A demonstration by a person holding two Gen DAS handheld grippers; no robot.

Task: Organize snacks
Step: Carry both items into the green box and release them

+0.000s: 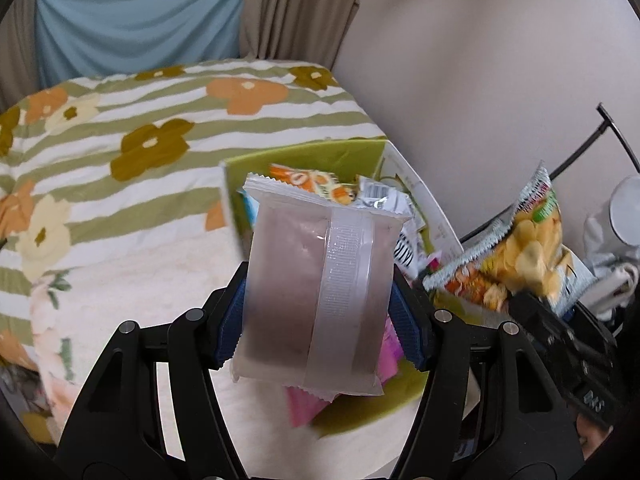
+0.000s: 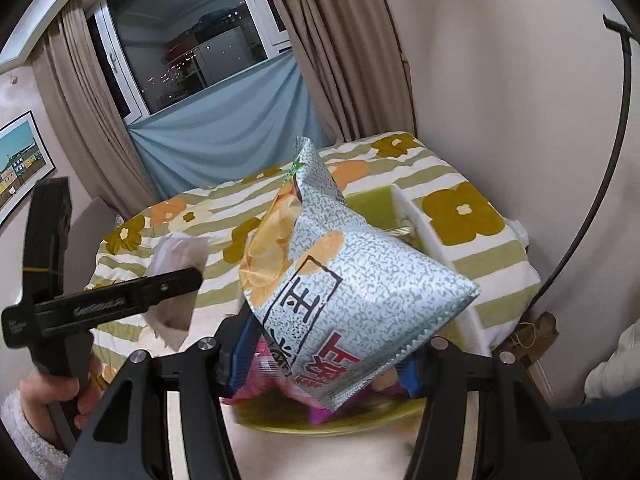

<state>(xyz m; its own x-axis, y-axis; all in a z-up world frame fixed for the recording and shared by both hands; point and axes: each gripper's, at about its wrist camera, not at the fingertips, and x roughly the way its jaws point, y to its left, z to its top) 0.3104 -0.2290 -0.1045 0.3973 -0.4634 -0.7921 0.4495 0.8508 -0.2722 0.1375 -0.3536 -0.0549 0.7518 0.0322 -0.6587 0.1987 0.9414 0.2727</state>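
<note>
My left gripper is shut on a frosted translucent snack packet and holds it upright above a green box that holds several small snack packets. My right gripper is shut on a silver chip bag with yellow chips printed on it, held tilted above the same green box. The chip bag also shows in the left wrist view, to the right. The left gripper and its frosted packet show at the left of the right wrist view.
The box sits on a bed with a green-striped flowered quilt. A pale wall runs along the right. A thin black curved stand rises at the right. Curtains and a window are behind the bed.
</note>
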